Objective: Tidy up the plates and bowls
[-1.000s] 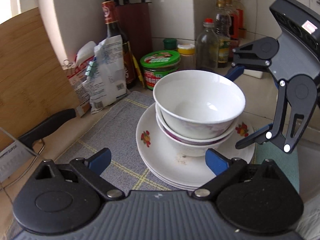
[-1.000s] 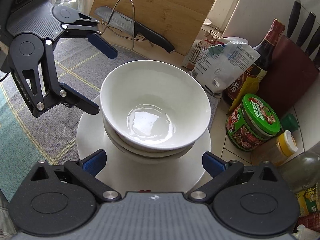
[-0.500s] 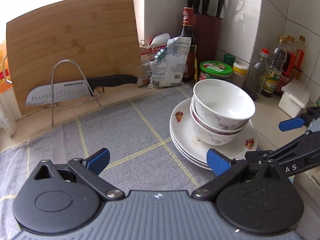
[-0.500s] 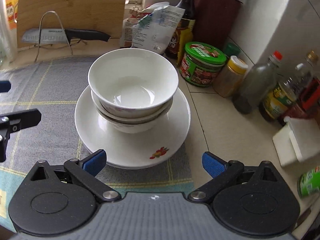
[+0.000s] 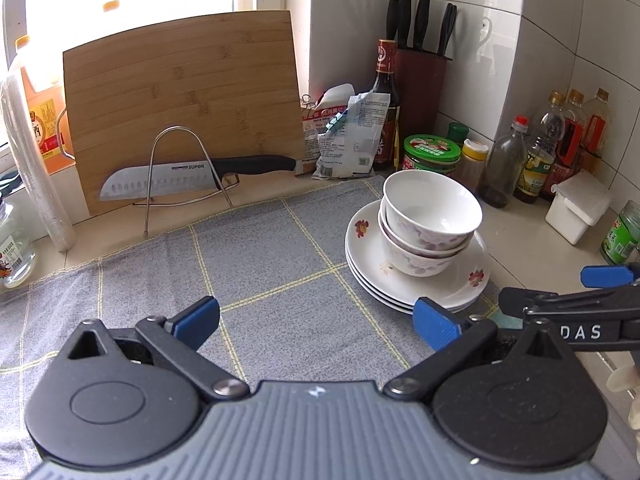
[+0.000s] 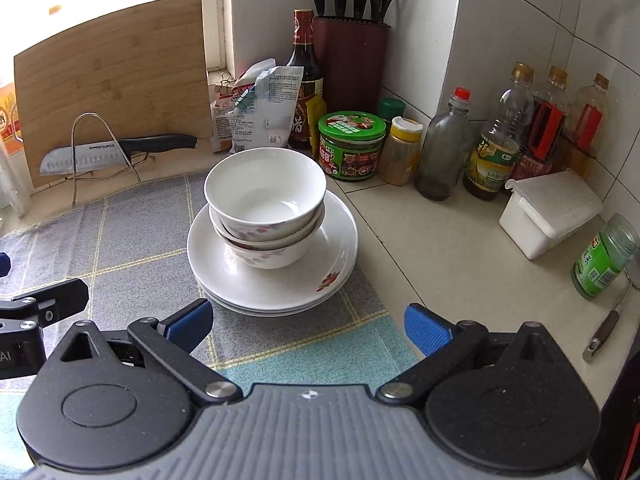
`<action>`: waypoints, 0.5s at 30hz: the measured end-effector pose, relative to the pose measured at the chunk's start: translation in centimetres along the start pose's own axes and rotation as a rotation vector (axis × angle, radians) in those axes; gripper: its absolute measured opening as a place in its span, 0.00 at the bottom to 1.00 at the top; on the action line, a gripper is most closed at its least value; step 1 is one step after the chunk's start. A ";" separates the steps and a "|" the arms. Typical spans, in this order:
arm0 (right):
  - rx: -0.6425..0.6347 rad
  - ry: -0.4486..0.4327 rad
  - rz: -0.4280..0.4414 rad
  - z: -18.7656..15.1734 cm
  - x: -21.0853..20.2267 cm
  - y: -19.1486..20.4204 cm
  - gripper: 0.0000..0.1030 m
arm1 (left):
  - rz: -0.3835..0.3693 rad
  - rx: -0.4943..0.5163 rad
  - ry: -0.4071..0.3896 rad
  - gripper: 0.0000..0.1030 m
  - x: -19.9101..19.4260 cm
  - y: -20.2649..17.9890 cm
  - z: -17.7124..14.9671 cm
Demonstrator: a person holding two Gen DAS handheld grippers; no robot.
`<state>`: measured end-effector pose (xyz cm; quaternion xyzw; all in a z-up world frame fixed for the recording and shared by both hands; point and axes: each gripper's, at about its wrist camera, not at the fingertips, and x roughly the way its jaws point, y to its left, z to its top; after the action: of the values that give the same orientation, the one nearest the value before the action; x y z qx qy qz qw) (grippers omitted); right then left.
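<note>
L gripper (image 5: 316,322) is hanging wide open w/ nothing btwn its blue pads, over the grey cloth (image 5: 260,256). R gripper (image 6: 306,320) is likewise gaping, empty, just short of the plates (image 6: 276,280). Bowls (image 6: 266,204) are sitting nested on that plate stack, at the cloth's edge near the green-lidded jar (image 6: 352,146).

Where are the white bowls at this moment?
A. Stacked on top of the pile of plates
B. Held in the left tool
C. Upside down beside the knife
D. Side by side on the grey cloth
A: the nested bowls stand upright on the stacked plates, and both tools are open and hold nothing.
</note>
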<state>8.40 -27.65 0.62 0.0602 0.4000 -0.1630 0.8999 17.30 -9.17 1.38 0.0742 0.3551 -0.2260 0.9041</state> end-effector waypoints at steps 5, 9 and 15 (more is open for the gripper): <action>0.018 -0.023 0.002 -0.3 -1.1 0.0 1.00 | 0.001 0.015 -0.018 0.99 -1.0 -0.5 0.0; 0.023 -0.033 0.005 -0.3 -1.6 0.1 1.00 | 0.013 0.023 -0.027 0.99 -1.3 -0.7 0.1; 0.026 -0.041 0.009 -0.3 -1.9 0.0 1.00 | 0.020 0.028 -0.031 0.99 -1.4 -0.9 0.1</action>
<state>6.99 -27.08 1.87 0.0706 0.3792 -0.1654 0.9077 16.01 -9.49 2.41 0.0867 0.3371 -0.2230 0.9106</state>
